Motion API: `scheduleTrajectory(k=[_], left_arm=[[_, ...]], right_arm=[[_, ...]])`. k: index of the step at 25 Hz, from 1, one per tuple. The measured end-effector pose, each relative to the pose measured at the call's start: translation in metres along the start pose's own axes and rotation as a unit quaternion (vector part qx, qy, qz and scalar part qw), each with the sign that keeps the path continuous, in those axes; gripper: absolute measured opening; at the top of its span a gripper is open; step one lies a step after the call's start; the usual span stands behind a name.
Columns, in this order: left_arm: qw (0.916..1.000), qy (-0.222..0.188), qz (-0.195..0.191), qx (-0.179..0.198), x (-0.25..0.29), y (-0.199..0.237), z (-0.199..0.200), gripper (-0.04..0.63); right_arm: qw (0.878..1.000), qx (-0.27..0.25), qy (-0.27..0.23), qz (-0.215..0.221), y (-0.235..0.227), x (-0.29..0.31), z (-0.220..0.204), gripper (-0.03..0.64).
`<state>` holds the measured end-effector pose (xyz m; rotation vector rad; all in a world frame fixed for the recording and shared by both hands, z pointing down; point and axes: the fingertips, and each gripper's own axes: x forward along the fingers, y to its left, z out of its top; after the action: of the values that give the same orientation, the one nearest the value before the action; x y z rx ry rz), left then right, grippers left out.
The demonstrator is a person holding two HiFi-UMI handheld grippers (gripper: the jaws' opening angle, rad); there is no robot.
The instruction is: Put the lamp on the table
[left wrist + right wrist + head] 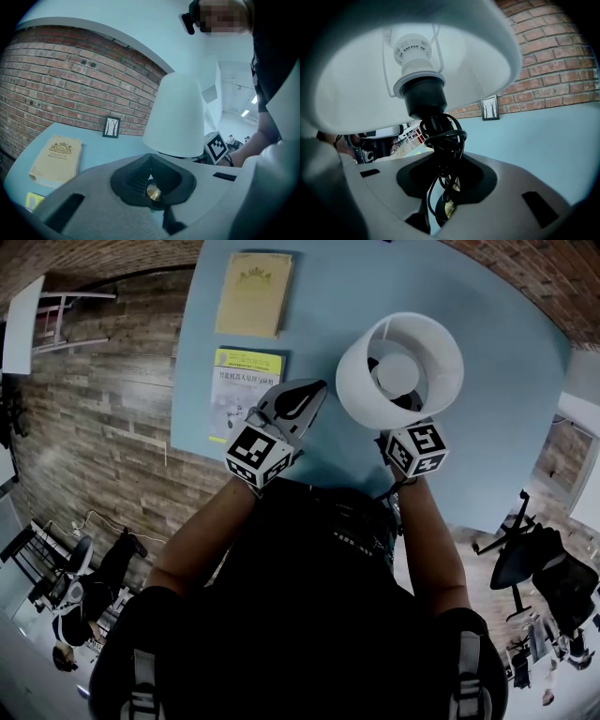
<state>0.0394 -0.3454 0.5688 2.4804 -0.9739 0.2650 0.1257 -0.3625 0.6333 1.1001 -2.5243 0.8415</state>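
White lamp, light-blue table

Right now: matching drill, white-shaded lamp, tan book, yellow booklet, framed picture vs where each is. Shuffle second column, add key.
1. white-shaded lamp with black cord-wrapped stem
2. tan hardcover book
3. yellow-and-white paper booklet
4. small black-framed picture

A. flat on the blue table, just ahead of the shut left gripper
B. upright against the red brick wall
C. stem clamped in the right gripper
D. flat near the table's far edge

Pairs: 1-C, 2-D, 3-A, 4-B
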Motion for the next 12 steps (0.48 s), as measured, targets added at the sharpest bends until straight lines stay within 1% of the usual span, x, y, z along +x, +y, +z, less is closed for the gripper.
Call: scheduleTrajectory(k=[12], left_arm=[[1.0000, 0.002, -0.004, 0.002, -0.0011, -0.0027, 0.0013, 0.009]], right_arm=[[1.000, -0.025, -0.008, 0.006, 0.0040, -0.0049, -0.0067, 0.106]])
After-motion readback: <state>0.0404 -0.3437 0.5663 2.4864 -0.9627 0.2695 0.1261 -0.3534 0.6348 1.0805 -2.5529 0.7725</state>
